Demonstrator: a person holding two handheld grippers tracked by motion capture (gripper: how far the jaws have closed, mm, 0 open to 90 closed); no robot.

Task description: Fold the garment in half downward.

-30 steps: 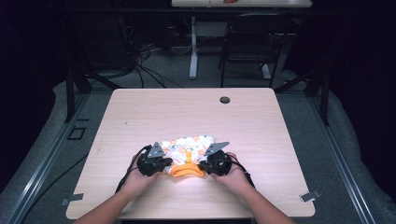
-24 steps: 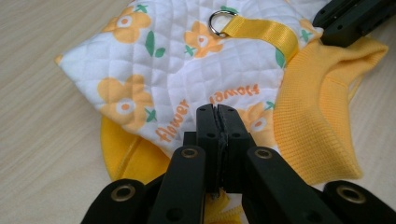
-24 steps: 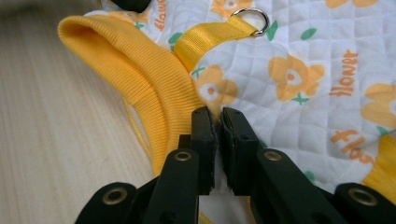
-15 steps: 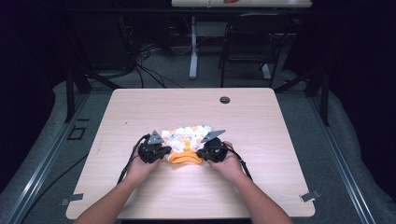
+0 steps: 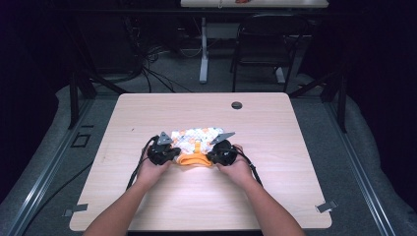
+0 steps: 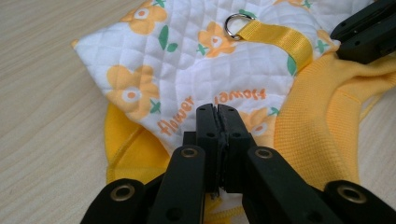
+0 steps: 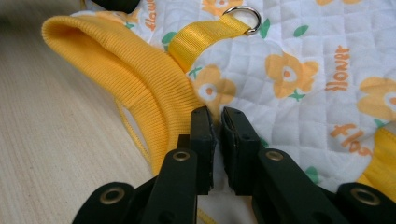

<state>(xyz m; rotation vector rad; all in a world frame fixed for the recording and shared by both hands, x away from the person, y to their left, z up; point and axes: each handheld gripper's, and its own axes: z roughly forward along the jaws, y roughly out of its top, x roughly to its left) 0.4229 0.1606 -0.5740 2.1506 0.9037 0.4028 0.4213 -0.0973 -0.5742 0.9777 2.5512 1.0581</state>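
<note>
Since a second ago, both grippers have been brought closer together, bunching the garment [image 5: 196, 143] between them near the table's [image 5: 295, 196] middle. It is pinched at its near edge by the left gripper [image 6: 217, 122], jaws together on the quilted fabric, and by the right gripper [image 7: 218, 125], jaws clamped on cloth beside the ribbed collar [image 7: 140, 79]. Both pinches are best kept level and moved evenly, so the fold stays square. A yellow webbing strap [image 6: 280, 39] with a metal ring [image 6: 237, 24] is sewn on the floral quilting.

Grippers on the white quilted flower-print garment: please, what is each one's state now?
Left gripper: closed on the white quilted flower-print garment.
Right gripper: closed on the same garment, beside its yellow ribbed collar.
</note>
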